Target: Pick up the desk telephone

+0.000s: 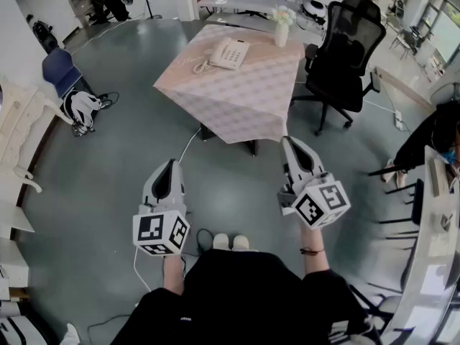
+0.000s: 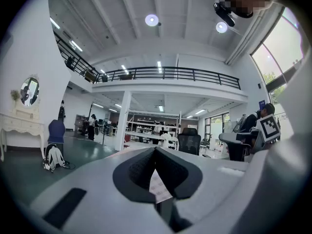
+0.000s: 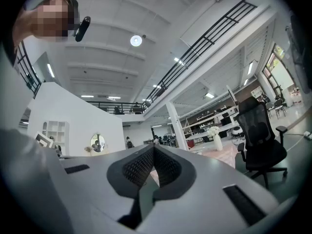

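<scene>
While the cream corded desk telephone (image 1: 228,53) lies at 12 o'clock on the pink-clothed table (image 1: 244,99), my left gripper (image 1: 170,165) and right gripper (image 1: 290,144) hover empty, jaws closed.

Square table (image 1: 244,103), seen cornerwise from the head view, standing on a grey floor (image 1: 115,164). A pale pink checked tablecloth (image 1: 237,113) covers the whole top and hangs over the edges, one corner draping towards the viewer. A cream desk telephone (image 1: 228,53) lies flat on the cloth near the far left side, handset on its cradle; what appears to be its coiled cord (image 1: 200,67) trails to the left edge. A white vase (image 1: 281,33) of pale flowers stands upright near the far right corner, well apart from the telephone.
</scene>
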The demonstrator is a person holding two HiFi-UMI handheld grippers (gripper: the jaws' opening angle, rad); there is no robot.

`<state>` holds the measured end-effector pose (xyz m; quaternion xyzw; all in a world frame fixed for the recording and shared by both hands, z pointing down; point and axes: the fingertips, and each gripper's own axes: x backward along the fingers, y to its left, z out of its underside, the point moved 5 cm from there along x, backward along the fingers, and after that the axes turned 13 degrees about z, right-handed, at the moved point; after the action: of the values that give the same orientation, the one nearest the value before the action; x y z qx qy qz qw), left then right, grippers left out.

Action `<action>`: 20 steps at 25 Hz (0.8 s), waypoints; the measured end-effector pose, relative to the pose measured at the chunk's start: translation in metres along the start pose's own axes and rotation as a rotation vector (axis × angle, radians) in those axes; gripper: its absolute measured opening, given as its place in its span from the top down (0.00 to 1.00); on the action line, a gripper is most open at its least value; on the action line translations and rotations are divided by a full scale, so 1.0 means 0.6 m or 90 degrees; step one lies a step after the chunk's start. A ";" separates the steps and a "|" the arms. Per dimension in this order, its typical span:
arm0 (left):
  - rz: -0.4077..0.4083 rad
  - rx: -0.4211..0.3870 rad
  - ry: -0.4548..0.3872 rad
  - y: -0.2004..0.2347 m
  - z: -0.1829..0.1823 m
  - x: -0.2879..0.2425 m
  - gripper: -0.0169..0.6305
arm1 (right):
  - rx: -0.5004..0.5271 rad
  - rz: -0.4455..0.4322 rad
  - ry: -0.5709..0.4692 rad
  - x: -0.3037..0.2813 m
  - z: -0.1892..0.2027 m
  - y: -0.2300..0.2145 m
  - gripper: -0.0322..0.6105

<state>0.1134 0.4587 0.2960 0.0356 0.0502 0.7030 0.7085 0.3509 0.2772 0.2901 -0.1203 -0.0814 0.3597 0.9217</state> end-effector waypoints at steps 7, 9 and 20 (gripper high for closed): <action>0.004 0.003 0.001 -0.005 0.005 0.001 0.98 | 0.004 0.001 0.002 0.003 0.003 0.000 0.96; 0.003 0.004 0.000 -0.004 0.005 -0.002 0.98 | 0.008 -0.001 0.003 0.000 0.002 0.001 0.96; -0.007 0.019 0.008 -0.007 0.024 -0.009 0.98 | 0.025 0.007 0.024 -0.025 0.032 -0.006 0.96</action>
<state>0.1193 0.4535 0.3097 0.0411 0.0654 0.6983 0.7116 0.3378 0.2676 0.3087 -0.1090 -0.0564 0.3637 0.9234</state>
